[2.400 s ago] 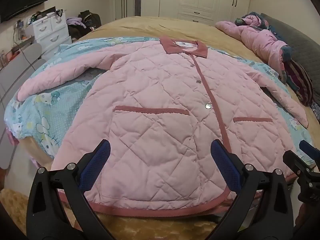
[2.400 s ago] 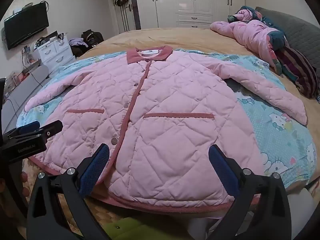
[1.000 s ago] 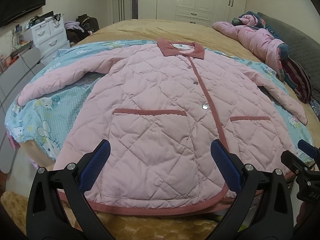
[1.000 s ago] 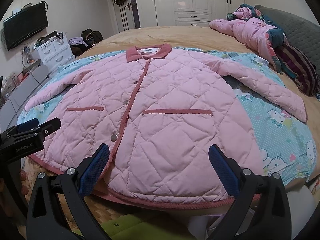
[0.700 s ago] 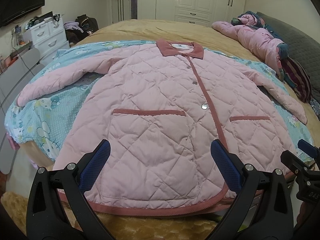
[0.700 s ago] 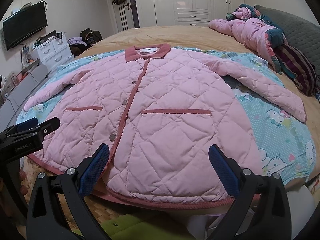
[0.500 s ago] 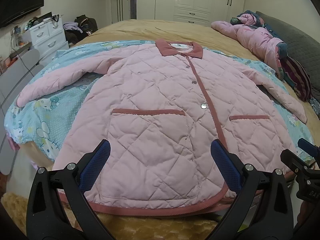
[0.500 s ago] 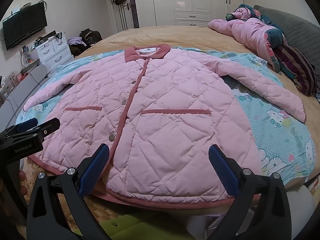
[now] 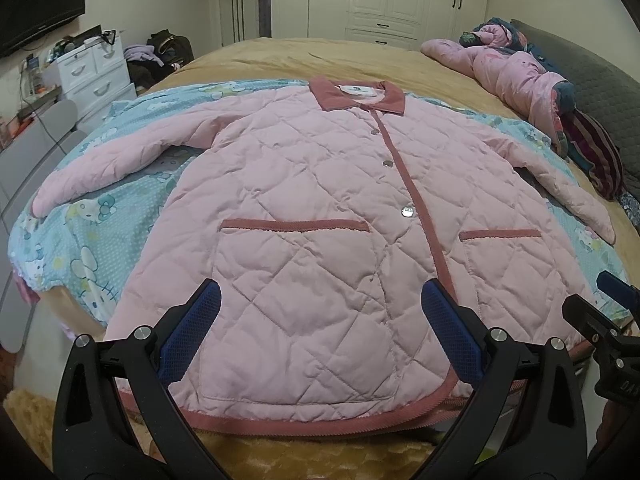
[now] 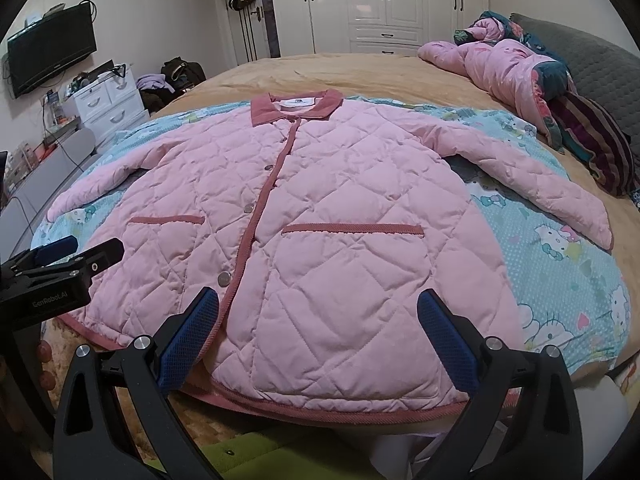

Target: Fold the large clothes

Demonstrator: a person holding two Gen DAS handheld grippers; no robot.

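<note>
Lying flat and buttoned on the blue cartoon sheet [image 9: 72,240] atop the bed [image 9: 304,56]: pink quilted coat [image 9: 320,208]; hovering at its hem, jaws spread wide and gripping nothing: left gripper [image 9: 320,332], right gripper [image 10: 318,330]

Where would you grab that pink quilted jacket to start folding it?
Probably the pink quilted jacket by its sleeve cuffs, each gripper from its own outer side: both sleeves lie spread flat and away from the body, so the free ends lift easily inward.

A home bedroom: large bed [image 10: 360,72], white wardrobes [image 10: 384,4], wall-mounted TV [image 10: 52,58]
</note>
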